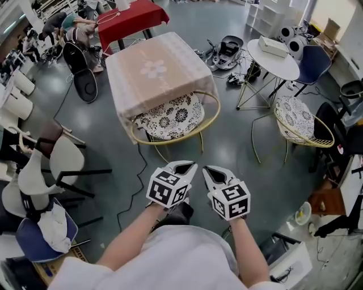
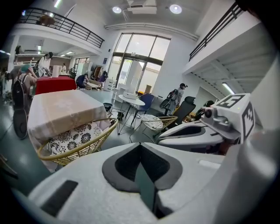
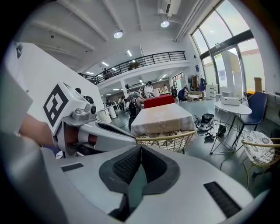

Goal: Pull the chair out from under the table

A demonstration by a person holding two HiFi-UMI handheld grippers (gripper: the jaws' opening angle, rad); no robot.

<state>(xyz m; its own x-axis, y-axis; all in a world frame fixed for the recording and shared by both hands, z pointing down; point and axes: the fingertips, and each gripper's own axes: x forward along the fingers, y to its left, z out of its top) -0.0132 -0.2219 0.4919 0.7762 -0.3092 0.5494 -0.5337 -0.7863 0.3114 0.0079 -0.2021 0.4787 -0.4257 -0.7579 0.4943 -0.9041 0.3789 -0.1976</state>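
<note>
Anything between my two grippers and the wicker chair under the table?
Only bare grey floor, in the head view; a thin black cable runs just left.

- Glossy grey floor [image 1: 113, 147] throughout.
- Round white table [image 1: 283, 69] far right; red-clothed table [image 1: 133, 17] far left.
- Daylight through tall windows [image 2: 140, 57]; railed balcony [image 3: 144, 59]; round ceiling lights [image 2: 176, 8] overhead.

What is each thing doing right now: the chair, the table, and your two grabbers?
chair: pushed partly under the table, untouched.
table: standing, covered with a cloth.
left gripper: shut, empty, apart from the chair.
right gripper: shut, empty, apart from the chair.
</note>
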